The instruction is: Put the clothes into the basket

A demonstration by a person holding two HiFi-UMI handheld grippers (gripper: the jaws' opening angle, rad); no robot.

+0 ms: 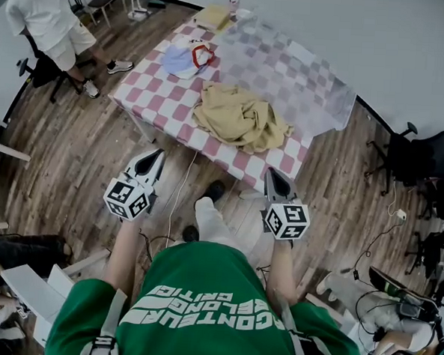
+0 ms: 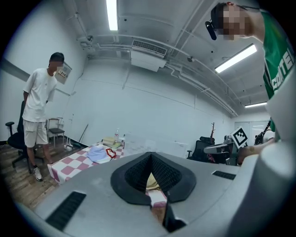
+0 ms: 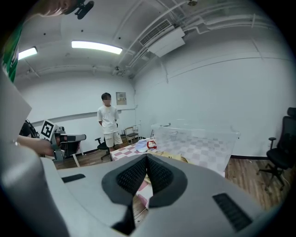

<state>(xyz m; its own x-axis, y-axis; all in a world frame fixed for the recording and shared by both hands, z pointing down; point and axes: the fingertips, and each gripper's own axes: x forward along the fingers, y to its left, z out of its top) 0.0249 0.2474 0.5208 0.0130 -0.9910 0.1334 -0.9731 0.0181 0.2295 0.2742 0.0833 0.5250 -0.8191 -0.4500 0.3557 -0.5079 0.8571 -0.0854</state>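
A: Where are the clothes?

B: Both on the table [image 1: 149,87], the one with the red-and-white checked cloth. A crumpled tan garment [image 1: 241,118] lies near the edge closest to the wearer. A pale blue garment [image 1: 180,61] with a red trim lies further back, on the left side of the table as the head view shows it.

A: And the basket?

B: The basket [image 1: 318,77] is a clear plastic one and stands on the right half of the same table, just beside the tan garment. From the right gripper view its see-through wall [image 3: 199,139] shows the checks through it. I cannot tell whether anything lies inside.

A: What are the grippers doing?

B: The left gripper [image 1: 154,160] and the right gripper [image 1: 275,178] are both held in front of the wearer, short of the table, above the wooden floor [image 1: 81,149]. They point toward the table, a little downward.

A: Fingers?

B: On the left gripper [image 2: 150,157] the jaws are pressed together with nothing between them. The right gripper [image 3: 147,159] is the same, closed and empty.

A: Anyone else around?

B: A person in white [image 1: 48,16] stands by the far left corner of the table, beside an office chair [image 1: 41,70].
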